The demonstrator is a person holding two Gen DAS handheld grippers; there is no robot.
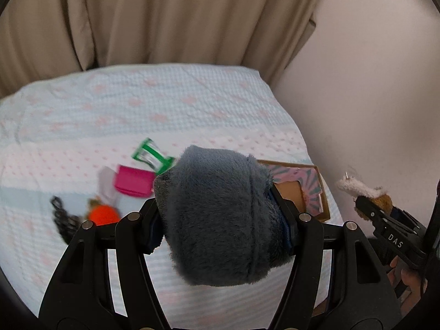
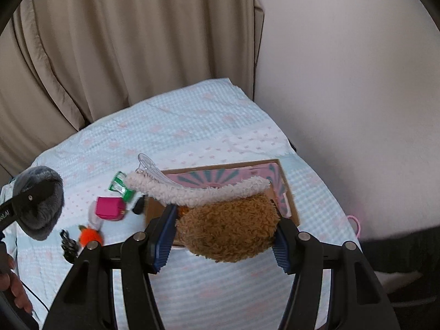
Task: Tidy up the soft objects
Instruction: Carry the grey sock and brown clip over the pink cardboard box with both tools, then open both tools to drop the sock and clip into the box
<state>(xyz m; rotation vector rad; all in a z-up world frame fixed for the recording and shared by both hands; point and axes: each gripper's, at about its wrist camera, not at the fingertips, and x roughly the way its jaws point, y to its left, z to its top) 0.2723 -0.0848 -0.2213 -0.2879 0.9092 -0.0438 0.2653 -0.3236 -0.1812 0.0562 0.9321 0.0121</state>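
Note:
My left gripper (image 1: 220, 214) is shut on a grey plush pouch (image 1: 217, 214) and holds it above the bed; it also shows at the left of the right wrist view (image 2: 38, 200). My right gripper (image 2: 225, 225) is shut on a brown plush pouch with a white fleece rim (image 2: 228, 225), held just in front of an open cardboard box (image 2: 286, 189) with a pink and teal patterned lining. The box also shows in the left wrist view (image 1: 305, 189), behind the grey pouch. The right gripper with its pouch shows at the right there (image 1: 365, 195).
On the pale blue bedspread (image 2: 192, 126) lie a pink box (image 2: 108, 207), a green-framed item (image 2: 121, 185), an orange soft toy (image 2: 89, 236), a black hair clip (image 2: 67, 244) and a clear hair clip (image 2: 151, 165). Beige curtains and a wall stand behind.

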